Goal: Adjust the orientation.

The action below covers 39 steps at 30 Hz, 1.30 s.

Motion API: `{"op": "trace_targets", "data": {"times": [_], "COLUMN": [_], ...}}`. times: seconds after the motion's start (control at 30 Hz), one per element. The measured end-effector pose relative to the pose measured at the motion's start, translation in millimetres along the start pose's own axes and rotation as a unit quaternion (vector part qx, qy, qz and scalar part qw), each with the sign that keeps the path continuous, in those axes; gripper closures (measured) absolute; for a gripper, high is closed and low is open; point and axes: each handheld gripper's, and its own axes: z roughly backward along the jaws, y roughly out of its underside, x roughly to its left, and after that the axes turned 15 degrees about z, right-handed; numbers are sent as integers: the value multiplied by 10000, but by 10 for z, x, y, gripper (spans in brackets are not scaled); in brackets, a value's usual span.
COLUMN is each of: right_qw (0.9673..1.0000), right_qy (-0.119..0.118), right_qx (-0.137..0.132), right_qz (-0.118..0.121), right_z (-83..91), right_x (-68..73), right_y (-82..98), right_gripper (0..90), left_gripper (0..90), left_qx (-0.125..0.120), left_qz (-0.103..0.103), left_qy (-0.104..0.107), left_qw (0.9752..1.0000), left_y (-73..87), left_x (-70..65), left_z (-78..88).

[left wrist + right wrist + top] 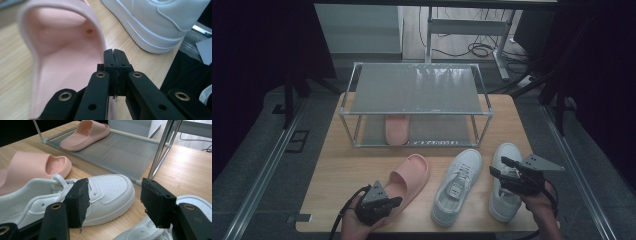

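A pink slipper [409, 176] lies on the wooden table [337, 175], toe toward the rack. My left gripper [398, 200] is at its heel, and its jaws are shut with nothing between them. In the left gripper view the shut tips [115, 53] sit just right of the slipper's heel rim [62, 55]. Two white sneakers [457, 184] [506, 195] lie to the right. My right gripper [499, 166] hovers over the right sneaker, open. In the right gripper view its jaws [115, 197] frame the toe of the left sneaker [110, 190], apart from it.
A metal two-shelf shoe rack [417, 112] stands at the table's far side, with a second pink slipper [397, 129] on its lower shelf [120, 150]. The table's front edge runs just below both hands. Desk legs and cables lie on the floor beyond.
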Motion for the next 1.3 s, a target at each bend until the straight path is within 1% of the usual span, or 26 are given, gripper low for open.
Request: {"op": "trace_targets", "data": {"times": [0.1, 0.17, 0.23, 0.37, 0.4, 0.47, 0.53, 0.77, 0.93, 1.1, 1.17, 1.3], "right_qw": [10000, 10000, 10000, 10000, 10000, 10000, 10000, 10000, 10000, 10000, 10000, 10000], "right_qy": [-3, -8, -8, -5, -3, -6, -18, -28, -33, -34, -32, -24], "right_qx": [10, 9, 8, 13, 18, 20, 37, 42, 47, 49, 45, 46], "right_qz": [-8, -15, -6, -9, -9, -6, -6, 2, -8, 5, 1, -2], "right_z": [-4, 0, 7, 2, -2, -12, -19, -21, -30, -26, -24, -19], "right_x": [-2, -2, -3, -4, -5, -7, -3, -1, 0, 2, 1, -2], "right_y": [2, 2, 0, 4, 5, 8, 11, 9, 14, 11, 10, 10], "right_gripper": [403, 403, 403, 403, 404, 403, 403, 403, 403, 403, 403, 403], "left_gripper": [900, 900, 900, 900, 900, 900, 900, 899, 893, 863, 835, 764], "left_qx": [161, 216, 239, 244, 246, 242, 243, 156, 128, 55, -18, -130], "left_qz": [-21, -2, 26, 48, 47, 14, 48, 235, 302, 308, 323, 317], "left_qy": [-31, -9, 34, 52, 42, -78, -133, -224, -298, -227, -186, -202], "left_qw": [9999, 9998, 9997, 9997, 9997, 9997, 9996, 9994, 9990, 9993, 9993, 9992], "left_y": [27, 44, 64, 82, 80, 75, 73, 85, 75, 63, 38, -26], "left_x": [0, 1, 6, 11, 14, 22, 44, 149, 203, 184, 168, 149], "left_z": [-94, -137, -167, -183, -181, -170, -153, -93, -73, -59, -37, 6]}}
